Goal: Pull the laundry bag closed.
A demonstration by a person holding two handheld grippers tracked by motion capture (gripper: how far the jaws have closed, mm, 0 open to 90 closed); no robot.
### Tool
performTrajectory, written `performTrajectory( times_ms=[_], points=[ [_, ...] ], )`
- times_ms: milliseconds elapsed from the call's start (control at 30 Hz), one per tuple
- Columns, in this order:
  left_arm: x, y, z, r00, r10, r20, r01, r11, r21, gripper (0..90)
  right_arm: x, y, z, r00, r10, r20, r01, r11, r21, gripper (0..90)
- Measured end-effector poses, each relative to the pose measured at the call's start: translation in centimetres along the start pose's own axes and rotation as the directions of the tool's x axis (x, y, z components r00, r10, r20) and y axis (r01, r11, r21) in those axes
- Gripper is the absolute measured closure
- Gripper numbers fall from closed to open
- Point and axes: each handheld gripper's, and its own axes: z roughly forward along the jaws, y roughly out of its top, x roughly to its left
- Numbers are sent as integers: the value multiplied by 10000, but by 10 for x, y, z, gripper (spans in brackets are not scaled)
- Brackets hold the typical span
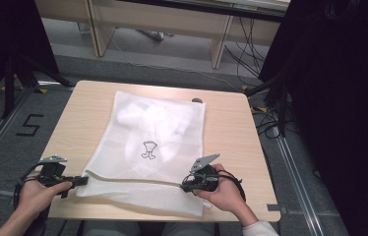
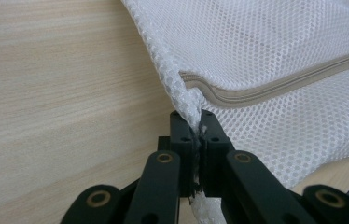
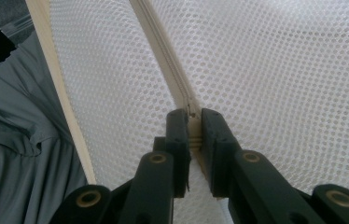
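Note:
A white mesh laundry bag (image 1: 152, 142) lies flat on the wooden table (image 1: 226, 132), with white cloth inside and a small black drawing printed on it. A beige zipper (image 1: 133, 180) runs across its near end. My left gripper (image 1: 81, 180) is shut on the bag's left corner, where the mesh (image 2: 256, 56) bunches between the pads beside the zipper's end (image 2: 238, 93). My right gripper (image 1: 184, 187) is shut on the zipper (image 3: 163, 51) near its right end; whether the slider is in the pads I cannot tell.
A small dark object (image 1: 197, 100) sits near the table's far edge. Wooden furniture (image 1: 162, 24) and cables (image 1: 243, 54) lie on the floor beyond. A dark curtain (image 1: 339, 98) hangs at the right. Grey trousers (image 3: 18, 140) show below the table's near edge.

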Motion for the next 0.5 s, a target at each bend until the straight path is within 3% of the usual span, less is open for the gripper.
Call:
performTrajectory(
  times_ms=[67,100,200,267,300,333,433,467,500],
  points=[
    [0,0,0,10000,-16,-1,16,10000,-12,858,-1,-1,-1,10000,46,-21,-46,10000,-25,826],
    [0,0,0,10000,-40,-8,40,10000,-28,858,-1,-3,-3,9994,346,93,-346,9994,40,826],
    [-1,0,1,9999,-136,-19,136,9998,-143,858,-2,-5,-6,9992,353,185,-354,9994,32,826],
    [0,0,0,10000,6,5,-6,10000,-1,858,-2,-7,-7,9992,391,80,-391,9992,34,826],
    [-1,0,1,9999,-107,28,107,9999,-92,858,-4,-8,-6,9999,151,18,-150,9999,-62,826],
    [0,0,0,10000,32,-23,-32,10000,29,858,-3,-9,-7,9994,336,96,-336,9994,6,826],
    [-2,0,2,9997,-254,-17,253,9993,-276,858,-3,-9,-7,9994,344,106,-344,9994,13,826],
    [0,0,0,10000,40,-3,-40,10000,29,859,-3,-9,-8,9994,325,99,-325,9995,13,826],
    [0,0,0,10000,40,-3,-40,10000,29,859,-3,-9,-8,9993,356,63,-357,9994,36,826]
  ],
)
